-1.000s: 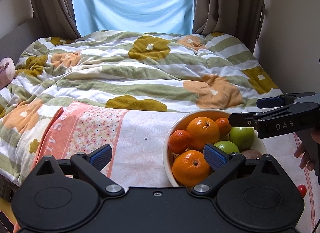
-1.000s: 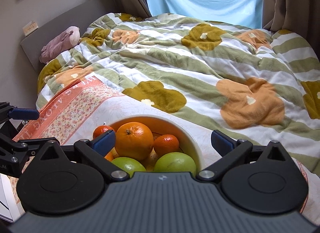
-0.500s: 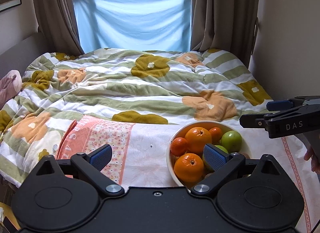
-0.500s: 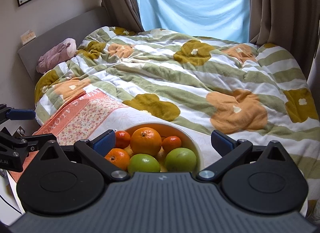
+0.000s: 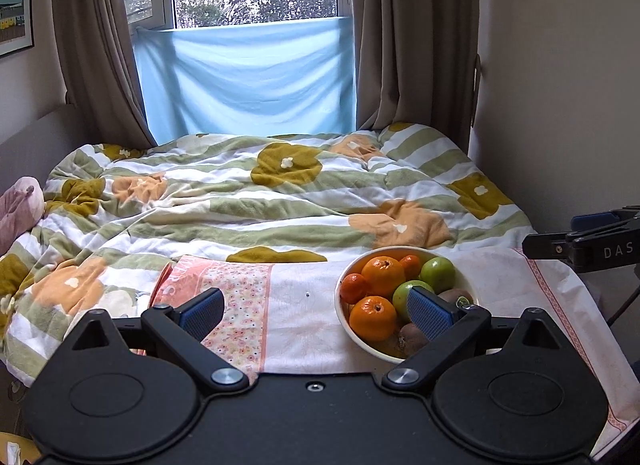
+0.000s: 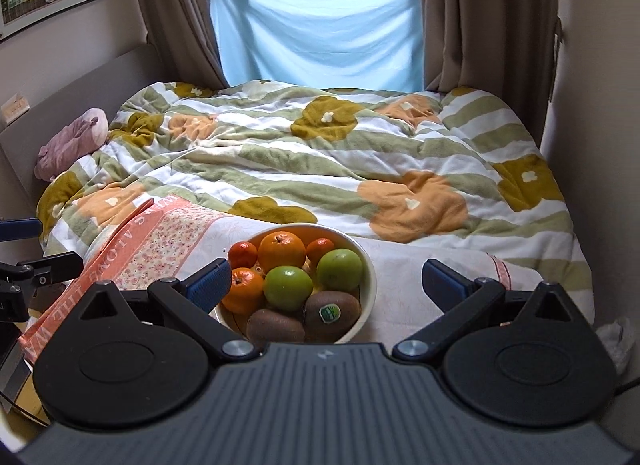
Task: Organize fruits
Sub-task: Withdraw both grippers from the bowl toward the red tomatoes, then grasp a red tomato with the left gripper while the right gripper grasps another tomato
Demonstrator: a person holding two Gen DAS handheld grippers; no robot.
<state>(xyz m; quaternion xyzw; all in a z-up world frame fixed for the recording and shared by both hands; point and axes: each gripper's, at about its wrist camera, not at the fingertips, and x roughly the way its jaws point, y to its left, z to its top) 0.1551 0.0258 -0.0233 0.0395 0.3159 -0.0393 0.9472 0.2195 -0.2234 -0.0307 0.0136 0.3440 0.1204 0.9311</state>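
Observation:
A cream bowl sits on a floral cloth at the bed's near edge. It holds oranges, small tangerines, two green apples and kiwis. My left gripper is open and empty, held back from the bowl, its right finger overlapping the bowl's near side. My right gripper is open and empty, with the bowl between its fingers in the view. Each gripper shows at the edge of the other's view.
A rumpled flowered duvet covers the bed behind the cloth. A pink plush toy lies by the headboard at left. Brown curtains and a blue sheet hang at the window; a wall runs along the right side.
Both grippers have pulled back and up from the bowl, so it looks smaller and the window has come into view. Both stay open and empty; the kiwis now show.

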